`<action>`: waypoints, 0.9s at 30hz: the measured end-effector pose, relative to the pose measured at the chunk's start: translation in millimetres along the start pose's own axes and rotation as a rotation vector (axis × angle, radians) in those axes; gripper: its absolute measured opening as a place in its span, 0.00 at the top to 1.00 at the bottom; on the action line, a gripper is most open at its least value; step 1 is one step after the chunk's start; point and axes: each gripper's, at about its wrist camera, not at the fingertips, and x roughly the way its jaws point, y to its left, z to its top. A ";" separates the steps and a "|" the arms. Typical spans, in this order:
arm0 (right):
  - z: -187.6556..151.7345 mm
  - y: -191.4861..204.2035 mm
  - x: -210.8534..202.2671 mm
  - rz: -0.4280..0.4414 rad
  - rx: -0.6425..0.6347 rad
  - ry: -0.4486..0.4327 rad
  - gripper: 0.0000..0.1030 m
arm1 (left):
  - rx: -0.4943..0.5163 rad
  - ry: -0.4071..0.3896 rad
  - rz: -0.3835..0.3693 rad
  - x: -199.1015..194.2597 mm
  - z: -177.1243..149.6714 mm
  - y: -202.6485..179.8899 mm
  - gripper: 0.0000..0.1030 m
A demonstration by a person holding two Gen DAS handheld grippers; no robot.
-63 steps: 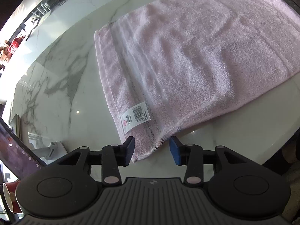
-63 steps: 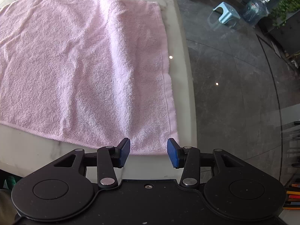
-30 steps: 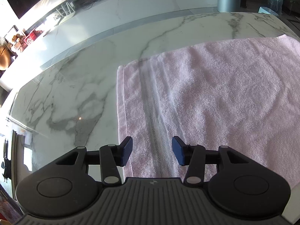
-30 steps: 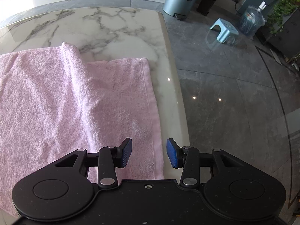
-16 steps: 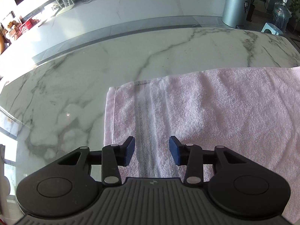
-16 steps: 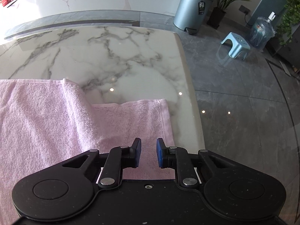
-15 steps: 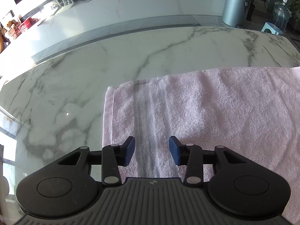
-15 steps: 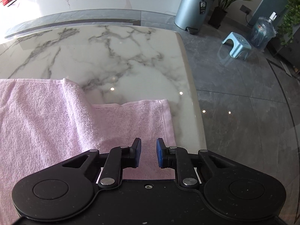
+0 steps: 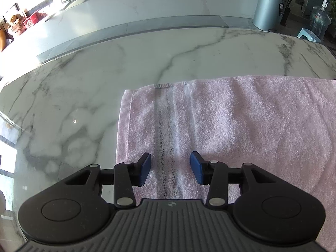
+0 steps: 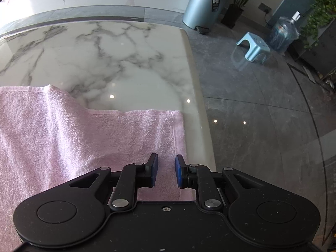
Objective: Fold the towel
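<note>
The pink towel [image 9: 241, 121] lies spread on the marble table [image 9: 105, 79], and both grippers hang over its near part. The left gripper [image 9: 170, 171] has its jaws wide apart, with nothing between them; the towel's woven stripe [image 9: 166, 130] runs straight ahead from the gap, and the towel's left edge lies just outside the left jaw. Ahead of the jaws the towel ends in a straight far edge, with bare marble beyond.

The right gripper [image 10: 166, 173] has its jaws drawn to a narrow gap, not closed; pink cloth shows through the gap, though whether the pads touch it I cannot tell. The towel [image 10: 73, 138] spreads away to the left of these jaws, where a raised ridge of cloth stands up from the table [image 10: 126, 63]. Its hemmed right edge runs just outside the right jaw, close to the table's rim.

Far ahead and to the right of the jaws, on the grey floor, stand a metal bin [image 10: 206, 2], a small blue stool [image 10: 253, 48] and a water bottle [image 10: 283, 33].
</note>
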 end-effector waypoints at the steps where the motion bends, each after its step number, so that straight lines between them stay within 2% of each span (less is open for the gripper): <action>1: -0.2 -1.4 0.7 -0.012 0.001 0.001 0.85 | -0.002 0.001 0.005 -0.3 -0.3 -0.5 0.61; 8: 0.7 -7.8 3.9 -0.036 0.009 -0.002 0.85 | 0.017 0.015 0.047 -3.6 -4.1 -3.4 0.60; 11: 0.1 -9.1 4.8 -0.041 0.012 -0.009 0.85 | 0.001 0.018 0.058 -4.2 -6.0 1.6 0.55; 15: -0.3 -9.6 5.5 -0.046 0.016 -0.013 0.85 | -0.006 0.025 0.086 -5.0 -7.1 6.7 0.54; 21: 1.7 -13.1 3.4 -0.040 0.048 -0.002 0.85 | 0.004 0.028 0.083 -8.3 -3.4 3.3 0.60; 25: -7.5 -26.6 -7.5 0.000 0.107 0.000 0.77 | -0.004 -0.004 0.063 -27.6 -11.6 5.7 0.60; 27: -17.4 -32.6 -15.0 0.012 0.126 0.006 0.76 | -0.014 -0.012 0.058 -38.2 -19.1 7.0 0.60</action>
